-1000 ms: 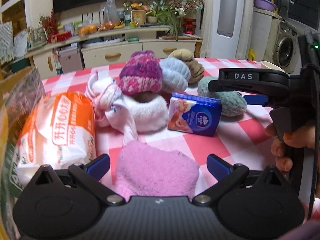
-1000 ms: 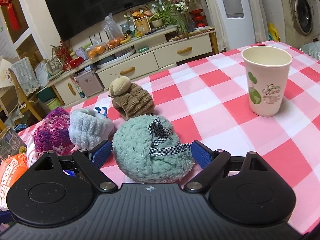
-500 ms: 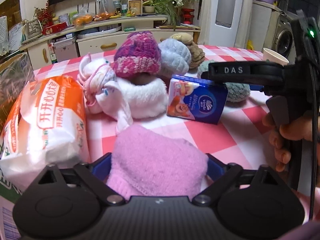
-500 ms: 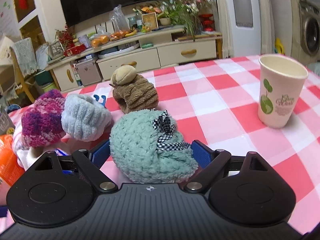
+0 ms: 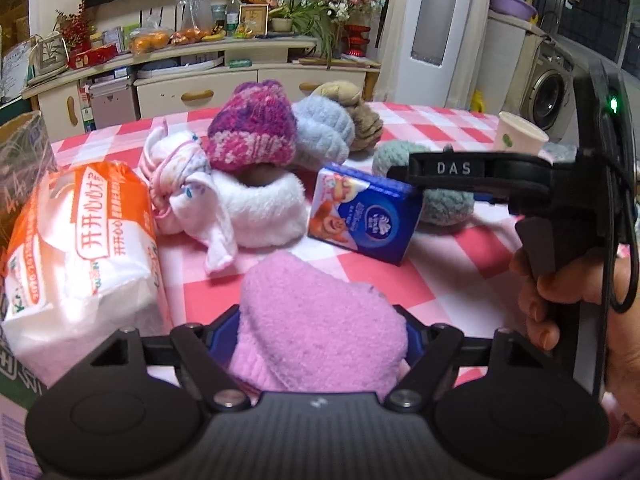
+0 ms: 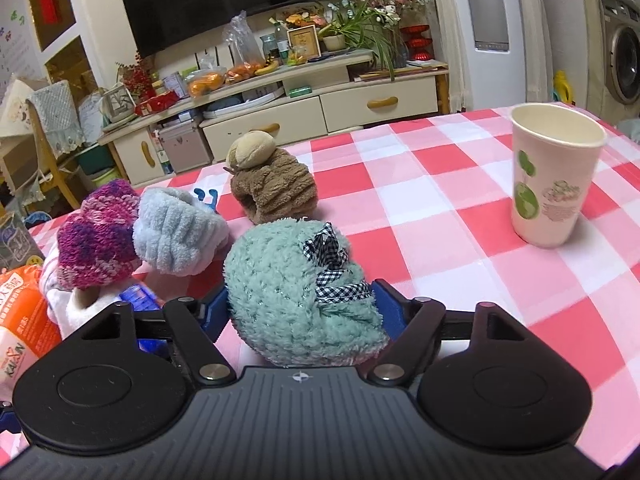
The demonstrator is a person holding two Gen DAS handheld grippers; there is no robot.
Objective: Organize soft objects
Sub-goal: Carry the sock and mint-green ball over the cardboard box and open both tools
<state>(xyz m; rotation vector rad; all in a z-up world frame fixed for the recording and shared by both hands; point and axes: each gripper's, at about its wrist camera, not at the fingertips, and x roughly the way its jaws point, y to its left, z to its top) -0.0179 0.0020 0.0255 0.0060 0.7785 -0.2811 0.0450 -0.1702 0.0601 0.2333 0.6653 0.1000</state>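
Your left gripper (image 5: 320,330) closing snugly onto the pink sock (image 5: 316,324) at 6 o'clock on the checked tablecloth (image 5: 460,256), your right gripper (image 6: 298,306) closing around the green hat (image 6: 296,288), pads touching both sides, paper cup (image 6: 554,176) at 2 o'clock

A home living room is shown. A large dark television (image 6: 236,0) is mounted on the wall above a long cream cabinet (image 6: 320,100) with drawers, on which fruit (image 6: 208,80), a framed picture (image 6: 303,40) and potted flowers (image 6: 360,20) are crowded. A washing machine (image 6: 620,64) is seen at the far right. The table (image 6: 440,208) is covered with a red-and-white checked cloth.
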